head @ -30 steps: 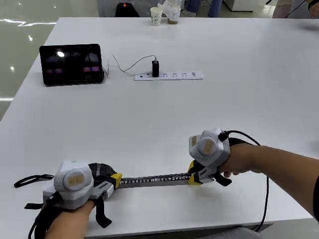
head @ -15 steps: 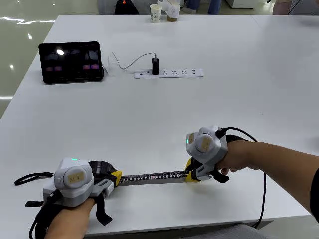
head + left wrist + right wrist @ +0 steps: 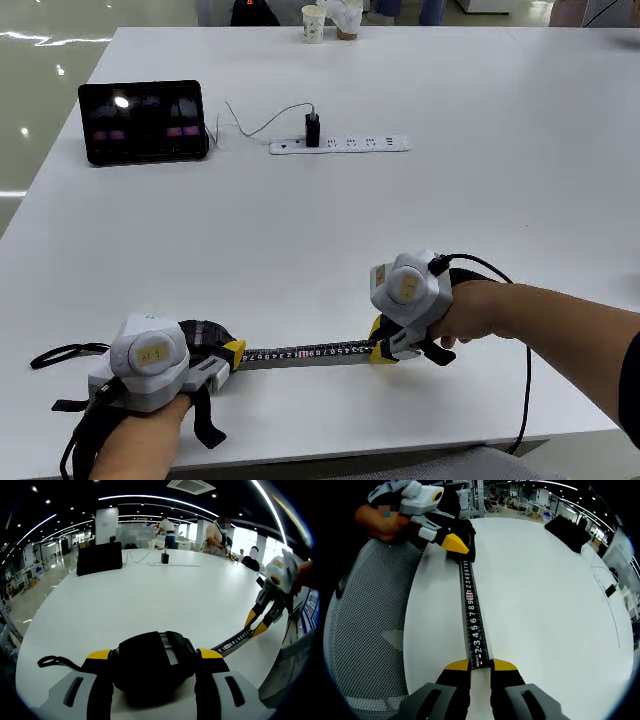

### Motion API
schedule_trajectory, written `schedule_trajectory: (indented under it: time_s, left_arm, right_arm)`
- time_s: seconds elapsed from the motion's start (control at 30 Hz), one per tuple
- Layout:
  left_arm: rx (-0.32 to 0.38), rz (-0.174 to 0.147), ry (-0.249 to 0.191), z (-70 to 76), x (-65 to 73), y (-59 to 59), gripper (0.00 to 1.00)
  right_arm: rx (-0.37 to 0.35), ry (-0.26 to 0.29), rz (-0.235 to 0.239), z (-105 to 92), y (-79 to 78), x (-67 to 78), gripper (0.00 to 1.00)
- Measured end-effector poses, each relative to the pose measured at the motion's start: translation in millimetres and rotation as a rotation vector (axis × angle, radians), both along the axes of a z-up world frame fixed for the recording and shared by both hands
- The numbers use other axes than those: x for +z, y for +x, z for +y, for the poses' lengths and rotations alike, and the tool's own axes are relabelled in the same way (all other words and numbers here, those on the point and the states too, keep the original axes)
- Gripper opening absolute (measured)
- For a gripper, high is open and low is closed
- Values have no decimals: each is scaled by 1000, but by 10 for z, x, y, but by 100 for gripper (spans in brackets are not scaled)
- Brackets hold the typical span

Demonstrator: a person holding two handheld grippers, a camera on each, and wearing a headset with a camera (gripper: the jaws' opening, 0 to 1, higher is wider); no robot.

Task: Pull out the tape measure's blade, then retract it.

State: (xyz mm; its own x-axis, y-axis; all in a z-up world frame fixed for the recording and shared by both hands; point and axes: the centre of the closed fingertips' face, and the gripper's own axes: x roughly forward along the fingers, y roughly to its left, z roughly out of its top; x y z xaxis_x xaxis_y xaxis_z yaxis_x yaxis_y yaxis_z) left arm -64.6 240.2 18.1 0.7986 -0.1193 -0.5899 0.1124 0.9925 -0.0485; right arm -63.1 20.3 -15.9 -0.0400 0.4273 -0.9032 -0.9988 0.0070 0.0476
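Now, at the desk's [image 3: 420, 90] front edge, left gripper [image 3: 155, 656] clamps tape measure [image 3: 205, 335]; right gripper [image 3: 481, 667] pinches blade [image 3: 471, 610]; a slip could whip it back.

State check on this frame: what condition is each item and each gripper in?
tape measure case, held, blade out
blade, pulled out, lying flat
left gripper, shut on tape measure case
right gripper, shut on blade end
tablet, screen lit
power strip, charger plugged in
paper cup, upright
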Motion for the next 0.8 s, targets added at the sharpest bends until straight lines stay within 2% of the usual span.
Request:
schedule_trajectory:
  time_s: [0.8]
  left_arm:
    - [0, -2, 0, 2, 1, -5, 61]
  right_arm:
    - [0, 7, -4, 80, -1, 0, 12]
